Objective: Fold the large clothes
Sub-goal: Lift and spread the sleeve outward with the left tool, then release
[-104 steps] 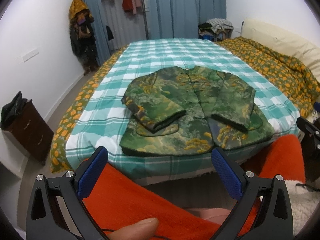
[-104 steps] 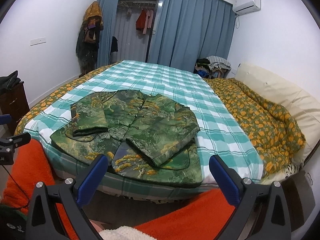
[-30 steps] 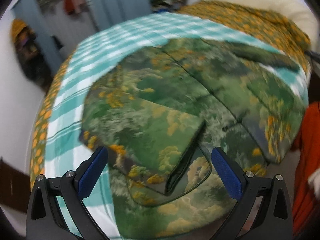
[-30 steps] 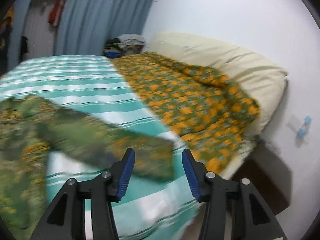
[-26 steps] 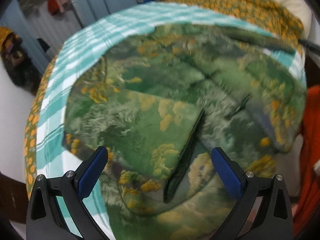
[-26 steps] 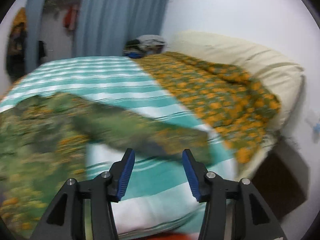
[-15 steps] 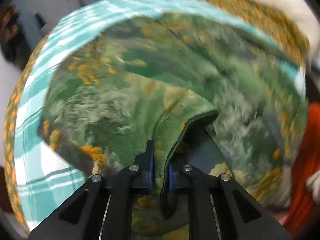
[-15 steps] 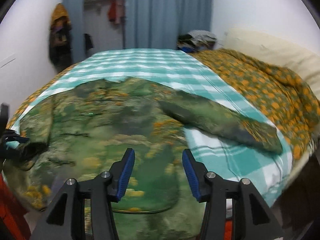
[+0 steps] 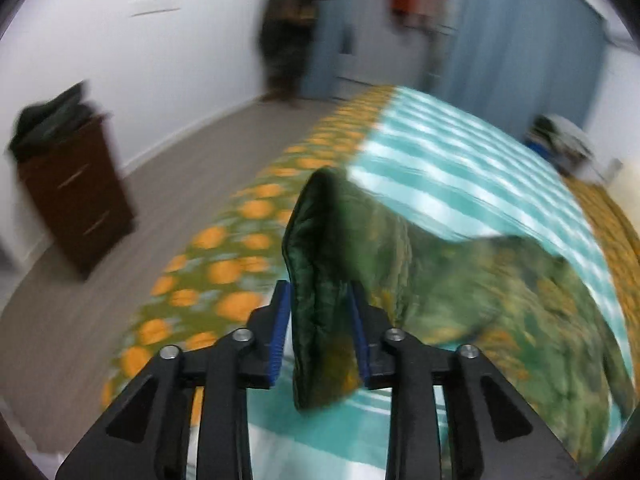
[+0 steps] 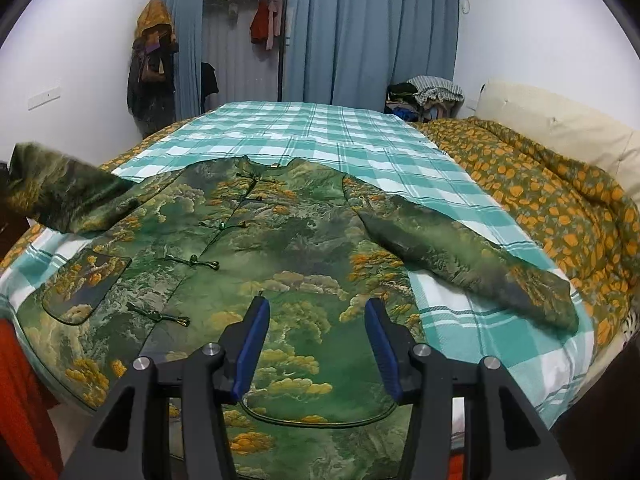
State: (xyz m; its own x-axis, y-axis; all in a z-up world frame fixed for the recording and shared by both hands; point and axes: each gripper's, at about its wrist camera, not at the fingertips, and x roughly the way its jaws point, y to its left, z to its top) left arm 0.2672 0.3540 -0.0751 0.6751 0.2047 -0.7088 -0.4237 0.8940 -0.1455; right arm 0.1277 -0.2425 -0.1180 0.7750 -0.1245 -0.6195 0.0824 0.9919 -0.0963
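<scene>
Your left gripper (image 9: 319, 332) is clamped on the cuff of the jacket's (image 10: 280, 248) lifted sleeve (image 10: 60, 196), out to the left of the bed-spread body, so it lies nearer than your right gripper (image 10: 316, 344), parted and empty above the hem.

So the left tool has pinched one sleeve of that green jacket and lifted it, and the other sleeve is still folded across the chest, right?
Not quite. The left gripper does pinch a sleeve cuff of the green jacket and holds it up, but the other sleeve isn't folded across the chest. The right wrist view shows it spread out sideways on the checked bedspread.
</scene>
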